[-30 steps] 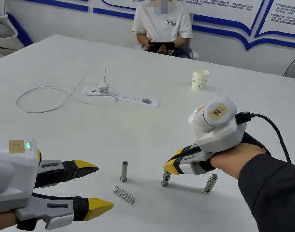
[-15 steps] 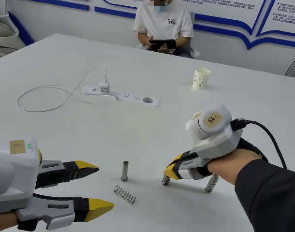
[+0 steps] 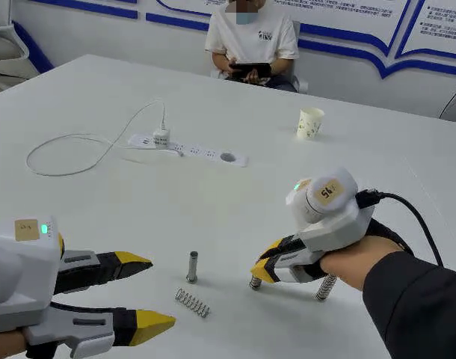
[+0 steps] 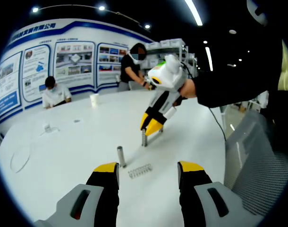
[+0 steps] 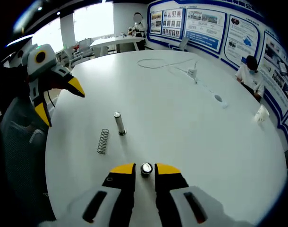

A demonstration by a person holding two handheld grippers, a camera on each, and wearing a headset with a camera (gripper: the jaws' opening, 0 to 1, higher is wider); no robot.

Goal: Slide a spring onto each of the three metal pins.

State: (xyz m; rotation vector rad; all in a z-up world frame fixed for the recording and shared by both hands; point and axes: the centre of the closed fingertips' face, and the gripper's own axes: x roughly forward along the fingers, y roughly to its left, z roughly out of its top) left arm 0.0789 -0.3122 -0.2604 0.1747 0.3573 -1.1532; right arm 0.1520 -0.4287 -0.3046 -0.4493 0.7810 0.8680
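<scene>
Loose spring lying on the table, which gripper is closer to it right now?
Left. The left gripper hangs open just short of the loose spring, which lies ahead of its jaws. The right gripper is farther off, jaws around the middle pin.

I see a white worktop | power strip lying flat, a white plug in it | white cable looped beside it | paper cup upright, well apart | person seated at the far edge

The right gripper has sunk lower over the middle pin, its spring seemingly pushed nearer the counter.
</scene>
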